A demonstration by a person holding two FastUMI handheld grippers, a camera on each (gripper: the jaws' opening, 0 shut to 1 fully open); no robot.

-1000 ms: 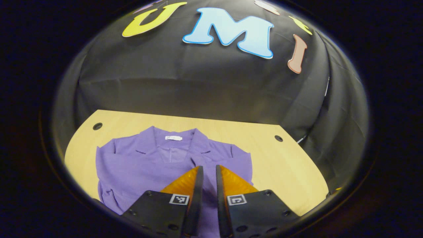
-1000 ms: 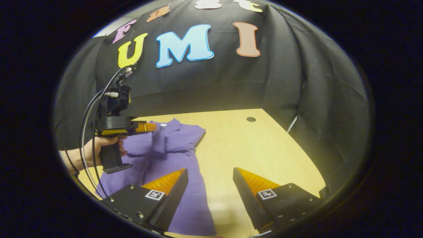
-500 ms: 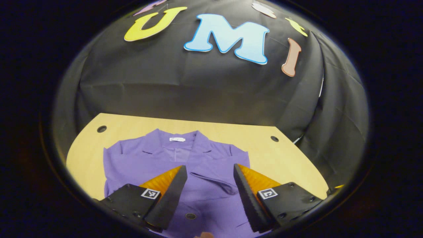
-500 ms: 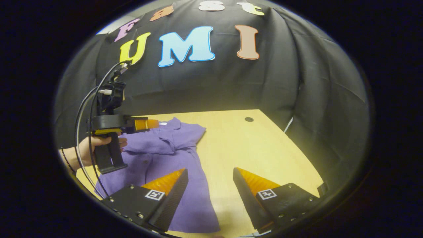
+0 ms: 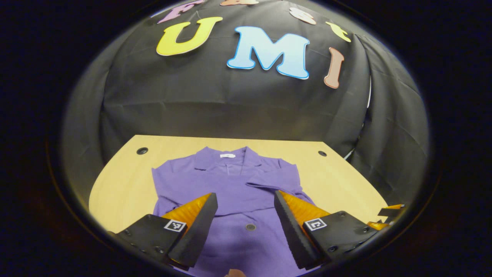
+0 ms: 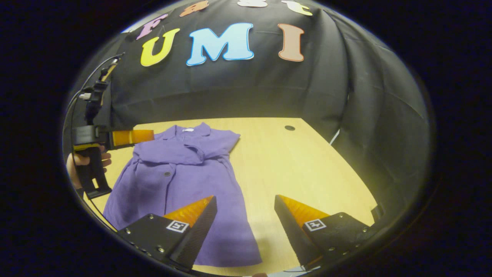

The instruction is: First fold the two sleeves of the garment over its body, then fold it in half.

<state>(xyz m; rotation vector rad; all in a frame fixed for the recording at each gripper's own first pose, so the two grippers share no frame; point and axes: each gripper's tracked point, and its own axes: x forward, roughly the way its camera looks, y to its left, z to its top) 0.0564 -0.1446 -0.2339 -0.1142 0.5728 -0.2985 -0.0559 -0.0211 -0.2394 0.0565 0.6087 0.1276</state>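
Lying flat on light wooden table (image 6: pixel 292 161), collar toward far wall: purple button-front short-sleeved garment (image 5: pixel 230 188), both sleeves folded across its body. L gripper (image 5: pixel 244 215) above it, fingers spread, empty. R gripper (image 6: pixel 246 219) likewise, over hem edge.

Recording booth, lab-type setup: black cloth wall (image 6: pixel 338 88) draped close ahead of both grippers, bare wooden table (image 6: pixel 292 169) beneath them with round holes (image 5: pixel 142 150).
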